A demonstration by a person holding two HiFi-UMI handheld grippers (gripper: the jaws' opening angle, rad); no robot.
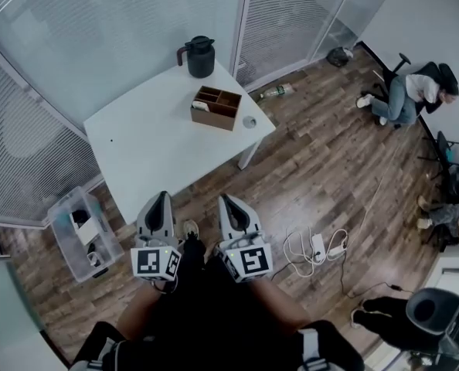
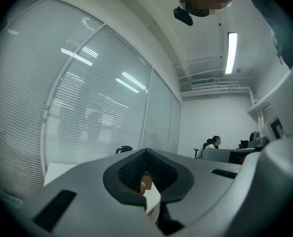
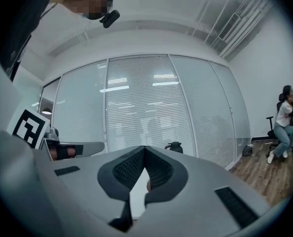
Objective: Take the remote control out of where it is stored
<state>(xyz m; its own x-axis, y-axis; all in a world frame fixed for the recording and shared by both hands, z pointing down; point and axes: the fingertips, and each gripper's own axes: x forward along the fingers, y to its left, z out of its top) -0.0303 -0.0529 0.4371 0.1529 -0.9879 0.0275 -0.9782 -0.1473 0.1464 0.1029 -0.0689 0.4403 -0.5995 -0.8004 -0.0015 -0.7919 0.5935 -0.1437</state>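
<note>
The open brown wooden box with compartments (image 1: 228, 113) on the white rectangular table (image 1: 148, 141) is most likely where the remote control is stored, though only a pale object (image 1: 201, 106) at the box's left end shows, too small to name. The left gripper (image 1: 162, 197) and right gripper (image 1: 225, 199) hang side by side well short of the box, both pointing toward it. Each has its jaws clenched tip to tip on nothing, probably because the box is out of reach from here.
</note>
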